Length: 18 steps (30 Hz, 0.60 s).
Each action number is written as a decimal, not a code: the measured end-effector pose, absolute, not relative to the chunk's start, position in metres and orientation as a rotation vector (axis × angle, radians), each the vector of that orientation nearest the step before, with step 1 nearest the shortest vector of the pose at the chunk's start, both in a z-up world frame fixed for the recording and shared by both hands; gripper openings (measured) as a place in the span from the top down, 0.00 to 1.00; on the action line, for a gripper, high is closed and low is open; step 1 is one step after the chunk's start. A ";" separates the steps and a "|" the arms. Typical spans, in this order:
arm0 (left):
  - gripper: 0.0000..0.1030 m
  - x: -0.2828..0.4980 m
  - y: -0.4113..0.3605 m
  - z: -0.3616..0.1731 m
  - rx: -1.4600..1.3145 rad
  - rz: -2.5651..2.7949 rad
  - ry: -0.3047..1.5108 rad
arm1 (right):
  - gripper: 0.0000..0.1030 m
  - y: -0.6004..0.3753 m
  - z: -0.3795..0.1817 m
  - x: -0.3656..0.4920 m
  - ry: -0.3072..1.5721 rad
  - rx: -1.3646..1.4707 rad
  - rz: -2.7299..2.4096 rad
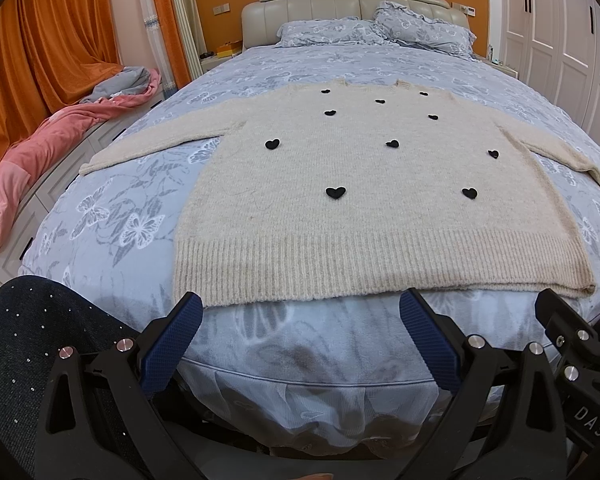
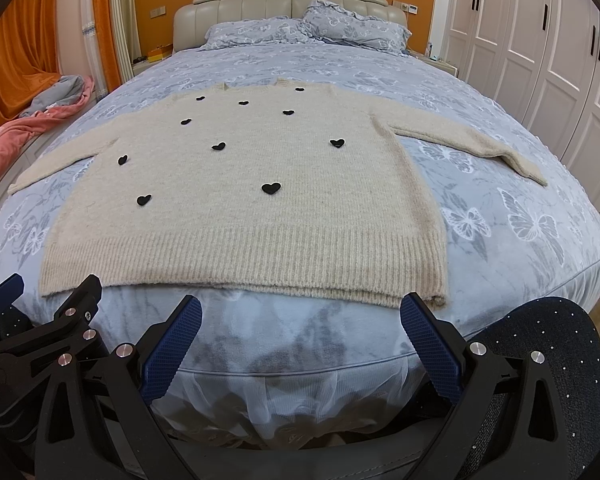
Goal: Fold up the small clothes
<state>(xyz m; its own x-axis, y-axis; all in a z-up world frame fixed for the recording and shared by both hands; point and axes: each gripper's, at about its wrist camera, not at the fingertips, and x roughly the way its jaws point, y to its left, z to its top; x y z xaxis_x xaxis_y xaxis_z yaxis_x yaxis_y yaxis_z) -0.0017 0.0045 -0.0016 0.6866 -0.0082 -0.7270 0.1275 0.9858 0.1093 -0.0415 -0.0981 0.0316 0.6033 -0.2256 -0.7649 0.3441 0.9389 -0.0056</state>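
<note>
A cream knit sweater (image 1: 360, 208) with black hearts lies flat on the bed, front up, both sleeves spread out, ribbed hem toward me. It also shows in the right wrist view (image 2: 260, 216). My left gripper (image 1: 300, 308) is open and empty, just short of the hem, off the foot of the bed. My right gripper (image 2: 300, 312) is open and empty, also just short of the hem, toward its right corner. The right gripper shows at the right edge of the left wrist view (image 1: 572, 320), and the left gripper shows at the left edge of the right wrist view (image 2: 44, 300).
The bed (image 1: 140, 200) has a blue butterfly cover and two pillows (image 1: 380, 28) at the headboard. A pink and grey blanket (image 1: 60, 132) lies on a low cabinet at the left. White wardrobes (image 2: 540, 48) stand at the right. My dark sparkly knees (image 1: 40, 340) are at the bed's foot.
</note>
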 end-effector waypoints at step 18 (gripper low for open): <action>0.05 0.047 0.063 0.006 -0.212 -0.041 0.947 | 0.05 -0.419 0.047 0.013 0.783 0.663 -0.568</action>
<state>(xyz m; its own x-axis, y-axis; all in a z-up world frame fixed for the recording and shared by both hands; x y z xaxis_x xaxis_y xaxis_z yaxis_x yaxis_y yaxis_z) 0.0466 0.0633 0.0064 0.5854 -0.1274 -0.8007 -0.0578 0.9785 -0.1980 0.0127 -0.4193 0.0466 0.5831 -0.2156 -0.7833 0.6779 0.6604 0.3229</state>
